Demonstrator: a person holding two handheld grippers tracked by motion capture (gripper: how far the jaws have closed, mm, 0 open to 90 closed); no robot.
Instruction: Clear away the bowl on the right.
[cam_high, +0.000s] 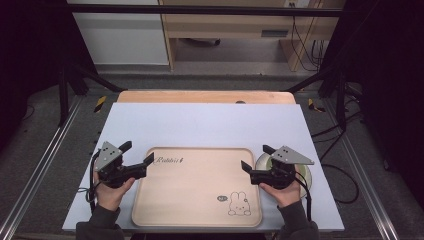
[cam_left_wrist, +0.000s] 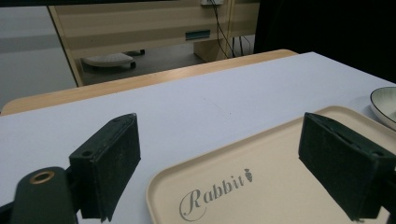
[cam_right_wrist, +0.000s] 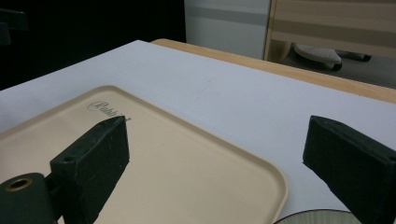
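Hovering with jaws apart: left tool (cam_high: 136, 156), right tool (cam_high: 256, 159), flanking empty tray (cam_high: 195, 200). Likely pre-start; plate (cam_high: 306, 176) beneath right tool probably needed grasping next.

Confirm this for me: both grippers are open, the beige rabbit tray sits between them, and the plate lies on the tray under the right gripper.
One thing is wrong. The plate lies on the white table cover beside the tray, past its right edge, not on it; the high view shows this. The rest holds: left gripper and right gripper are open, tray between them.

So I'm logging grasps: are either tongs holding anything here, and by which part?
Nothing is held. The left tongs and right tongs are open and empty.
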